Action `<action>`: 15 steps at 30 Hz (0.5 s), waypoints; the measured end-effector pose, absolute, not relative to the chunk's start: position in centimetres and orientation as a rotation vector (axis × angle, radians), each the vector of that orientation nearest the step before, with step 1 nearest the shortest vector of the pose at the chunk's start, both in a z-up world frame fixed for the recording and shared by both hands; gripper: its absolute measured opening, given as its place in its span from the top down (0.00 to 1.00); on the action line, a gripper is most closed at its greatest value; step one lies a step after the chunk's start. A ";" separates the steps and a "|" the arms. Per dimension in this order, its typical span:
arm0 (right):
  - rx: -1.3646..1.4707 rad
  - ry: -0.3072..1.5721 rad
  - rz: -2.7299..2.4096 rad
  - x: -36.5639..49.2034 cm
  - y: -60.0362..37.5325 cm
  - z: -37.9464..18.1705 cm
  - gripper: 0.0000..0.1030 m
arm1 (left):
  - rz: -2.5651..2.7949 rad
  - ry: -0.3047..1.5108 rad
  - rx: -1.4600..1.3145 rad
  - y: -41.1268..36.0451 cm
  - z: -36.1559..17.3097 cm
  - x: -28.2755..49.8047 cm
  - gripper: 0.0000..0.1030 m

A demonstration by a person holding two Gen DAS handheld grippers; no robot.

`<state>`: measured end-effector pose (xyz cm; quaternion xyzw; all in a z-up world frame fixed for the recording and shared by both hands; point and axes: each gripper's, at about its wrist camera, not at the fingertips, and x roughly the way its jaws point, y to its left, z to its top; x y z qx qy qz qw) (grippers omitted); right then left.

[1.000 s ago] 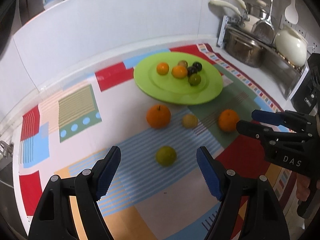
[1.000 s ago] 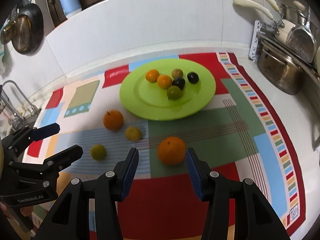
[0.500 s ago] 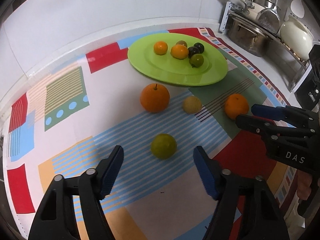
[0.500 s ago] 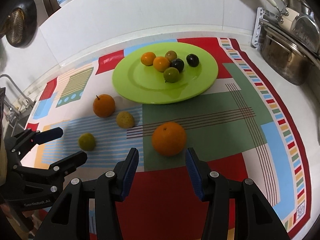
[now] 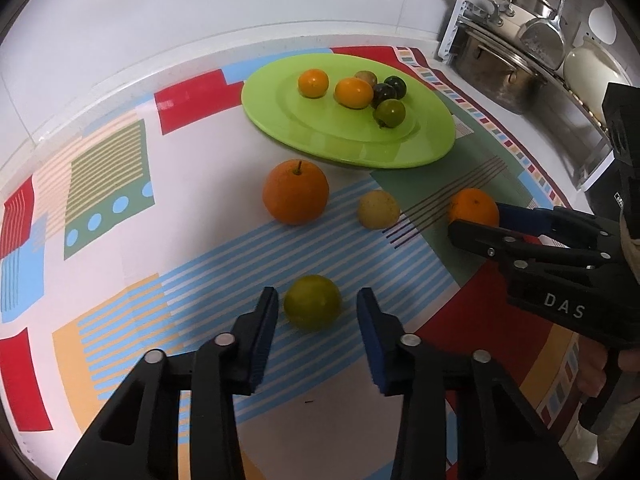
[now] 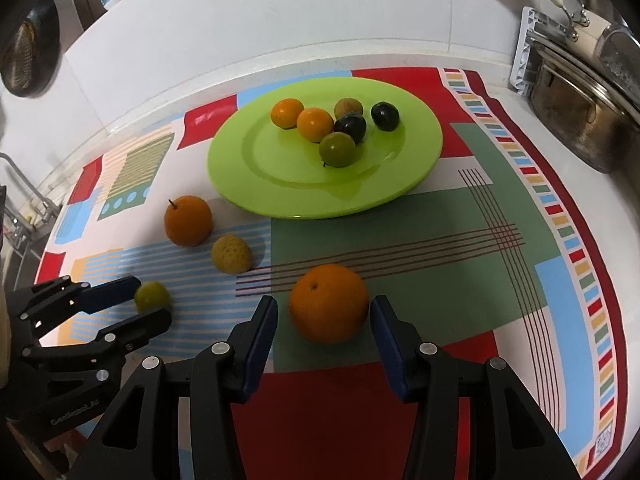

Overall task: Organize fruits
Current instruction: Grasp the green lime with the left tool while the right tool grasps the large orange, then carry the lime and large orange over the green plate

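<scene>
Six small fruits already lie on the green plate (image 6: 256, 176) in the upper middle of the right wrist view: two orange ones, two dark ones, one green and one brownish. Four fruits are left on the patterned cloth (image 6: 440, 240) that covers the desk, so in my judgement the task is a little more than half done.

The left gripper (image 5: 316, 312) is open, and the yellow-green fruit (image 5: 312, 307) sits between its blue pads at the lower middle of the left view; the pads do not seem to touch it yet. The right gripper (image 6: 324, 312) is also open, with a large orange (image 6: 328, 303) between its fingers, not yet squeezed. The orange with a stem (image 5: 296, 192) and the pale yellow fruit (image 5: 378, 209) lie near the plate, between the two grippers, and nobody holds them.

The left view shows a steel pot (image 5: 492, 72) and a white kettle (image 5: 592, 72) at the upper right. The right view shows a hanging pan (image 6: 28, 56) at the upper left, and a faucet at the left edge, which the left view does not show.
</scene>
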<state>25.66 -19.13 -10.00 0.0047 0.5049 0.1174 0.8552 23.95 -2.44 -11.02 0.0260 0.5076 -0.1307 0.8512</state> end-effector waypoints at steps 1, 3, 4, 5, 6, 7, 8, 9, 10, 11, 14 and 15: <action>0.008 1.063 0.249 25.7 -19.1 -10.1 0.52 | -0.276 1.071 0.052 -2.4 -11.1 24.0 0.68; 0.006 1.068 0.247 25.9 -19.1 -10.4 0.52 | -0.272 1.076 0.052 -2.4 -11.3 24.1 0.71; 0.006 1.071 0.246 25.9 -19.1 -10.5 0.53 | -0.273 1.075 0.049 -2.4 -11.3 24.1 0.71; 0.007 1.073 0.246 26.0 -19.1 -10.6 0.56 | -0.275 1.076 0.047 -2.3 -11.3 24.1 0.71; 0.005 1.074 0.246 26.0 -19.0 -10.7 0.57 | -0.276 1.075 0.048 -2.3 -11.3 24.1 0.71; 0.003 1.073 0.245 26.0 -19.0 -10.7 0.59 | -0.276 1.073 0.050 -2.4 -11.2 24.1 0.71; 0.003 1.069 0.245 26.0 -19.0 -10.7 0.59 | -0.276 1.070 0.052 -2.4 -11.1 24.1 0.71; 0.003 1.067 0.245 25.9 -19.0 -10.7 0.59 | -0.276 1.067 0.053 -2.4 -11.1 24.1 0.71; 0.003 1.067 0.245 25.9 -19.1 -10.7 0.59 | -0.278 1.061 0.056 -2.5 -10.9 24.1 0.71; 0.004 1.066 0.245 25.9 -19.1 -10.7 0.59 | -0.278 1.056 0.058 -2.6 -10.8 24.0 0.71; 0.013 1.065 0.246 25.8 -19.2 -10.7 0.59 | -0.278 1.042 0.070 -2.7 -10.4 24.0 0.71; 0.014 1.063 0.245 25.7 -19.2 -10.6 0.59 | -0.279 1.038 0.072 -2.8 -10.3 23.9 0.71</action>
